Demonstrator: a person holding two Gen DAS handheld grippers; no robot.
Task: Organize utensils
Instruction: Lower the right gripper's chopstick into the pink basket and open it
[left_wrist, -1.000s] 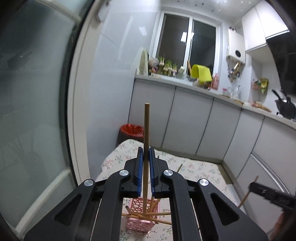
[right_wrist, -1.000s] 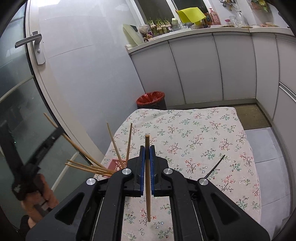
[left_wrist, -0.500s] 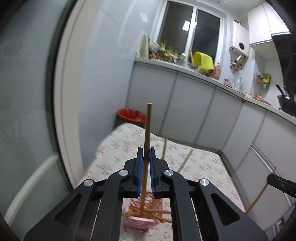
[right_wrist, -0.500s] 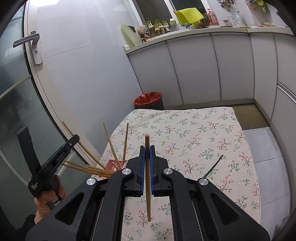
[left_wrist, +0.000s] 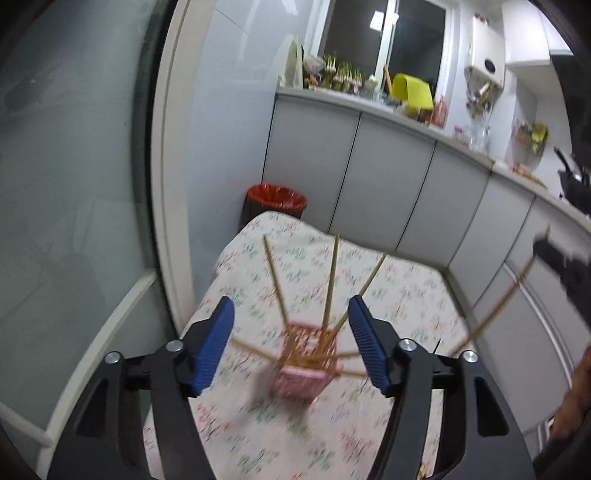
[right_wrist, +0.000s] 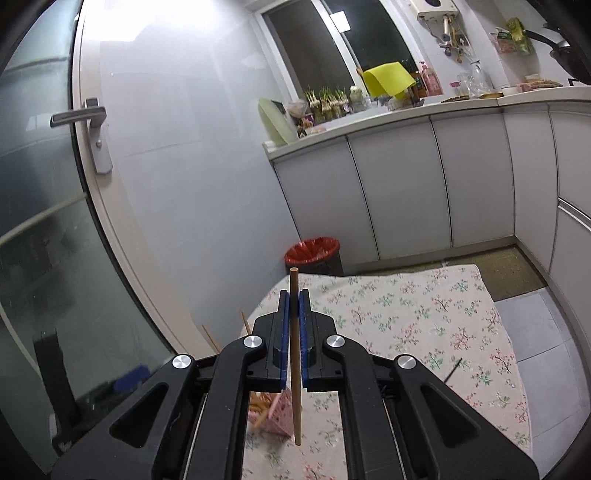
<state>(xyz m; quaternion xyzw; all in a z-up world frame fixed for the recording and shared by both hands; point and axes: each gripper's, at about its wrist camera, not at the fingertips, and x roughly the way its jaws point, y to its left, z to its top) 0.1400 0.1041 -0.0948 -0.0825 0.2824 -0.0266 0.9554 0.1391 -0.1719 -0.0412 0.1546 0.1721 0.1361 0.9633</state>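
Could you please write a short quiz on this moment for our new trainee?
1. True or false: the left gripper is shut on a chopstick.
2. Multiple choice: what does the right gripper hold? A) a fork B) a wooden chopstick C) nothing
3. Fill in: several chopsticks stand, leaning apart, in the pink ____ on the floral tablecloth.

Key:
1. False: its jaws stand wide apart with nothing between them.
2. B: the jaws are closed on it and it stands nearly upright.
3. basket.
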